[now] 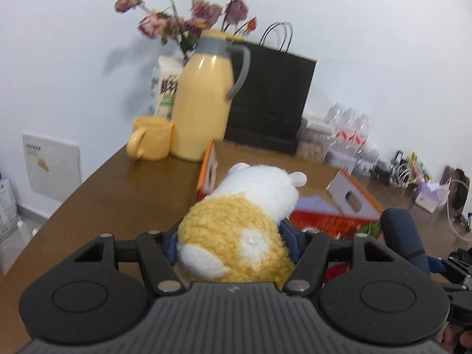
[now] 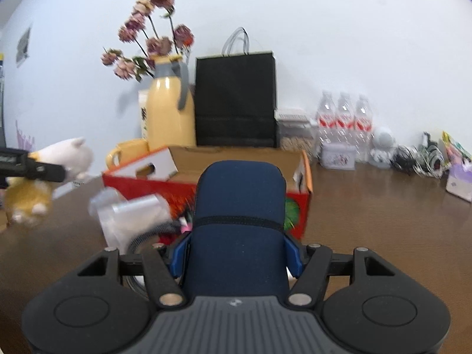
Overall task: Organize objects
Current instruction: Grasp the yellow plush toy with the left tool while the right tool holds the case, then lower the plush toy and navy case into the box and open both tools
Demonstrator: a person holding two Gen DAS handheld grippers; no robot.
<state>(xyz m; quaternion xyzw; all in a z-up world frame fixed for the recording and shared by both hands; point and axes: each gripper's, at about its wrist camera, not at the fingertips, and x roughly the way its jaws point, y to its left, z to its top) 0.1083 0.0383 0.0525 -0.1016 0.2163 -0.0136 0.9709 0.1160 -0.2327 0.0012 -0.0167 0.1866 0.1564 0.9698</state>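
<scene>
A yellow and white plush hamster (image 1: 253,194) is held clear of the brown table (image 1: 118,200), with my left gripper (image 1: 233,236) shut on its rear. In the right wrist view the same plush (image 2: 67,153) hangs at the far left, between the left gripper's black fingers (image 2: 38,171). My right gripper (image 2: 236,250) is shut on a navy zippered case (image 2: 240,194), its blue pads pressing both sides. That case (image 1: 401,236) also shows at the right of the left wrist view. An open cardboard box with red walls (image 2: 298,209) stands just beyond both grippers, its flaps (image 1: 348,197) up.
A yellow thermos jug (image 1: 203,103), a yellow mug (image 1: 152,141), a carton (image 1: 166,88), dried flowers and a black paper bag (image 1: 271,94) line the back. A clear plastic container (image 2: 129,218) lies before the box. Water bottles (image 2: 343,124) and small clutter stand at the right.
</scene>
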